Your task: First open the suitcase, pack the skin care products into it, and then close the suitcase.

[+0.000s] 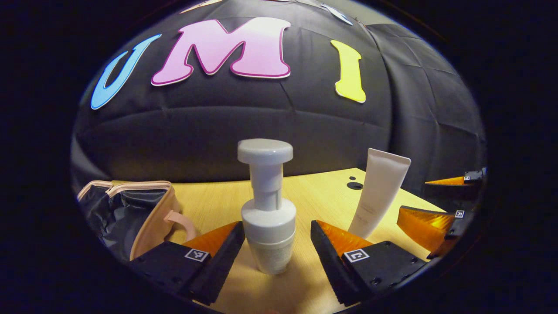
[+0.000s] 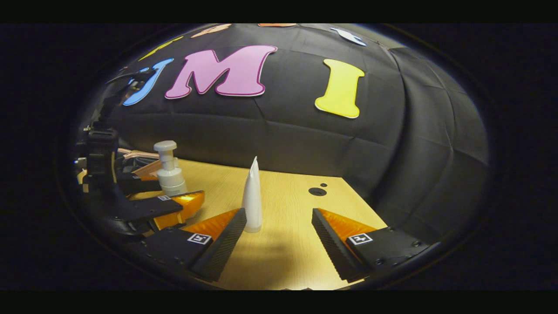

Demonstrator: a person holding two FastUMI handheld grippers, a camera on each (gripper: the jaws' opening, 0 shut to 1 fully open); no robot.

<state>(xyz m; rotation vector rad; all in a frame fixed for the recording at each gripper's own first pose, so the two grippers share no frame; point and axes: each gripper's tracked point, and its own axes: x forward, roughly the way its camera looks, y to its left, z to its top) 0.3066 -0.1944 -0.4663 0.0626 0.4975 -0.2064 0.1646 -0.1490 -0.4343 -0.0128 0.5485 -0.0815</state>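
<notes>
Two skin care items standing upright on the worktop [image 1: 314,192]: one pump bottle [image 1: 267,209] and one tube [image 1: 378,192], cap down. Pump bottle sitting between the spread fingers of the left gripper [image 1: 277,248], gaps showing on both sides, nothing being grasped. Tube standing well to the right of the bottle, farther back, leaning slightly. Faint print showing on both items, too small to read. One suitcase [image 1: 130,213] lying open at the left edge, dark lining showing inside a pale pink shell, one handle loop hanging at its near side.

In the right gripper view, tube [image 2: 253,198] standing just past the left finger of the right gripper [image 2: 279,237], edge-on and tapering to a point, touching neither finger; fingers standing wide apart, released. Pump bottle [image 2: 169,170] sitting far left, between the fingers of the left gripper [image 2: 168,196]. Two small dark holes [image 2: 317,191] marking the far right of the worktop [image 2: 283,257]. One square black-and-white marker sitting on each finger.
</notes>
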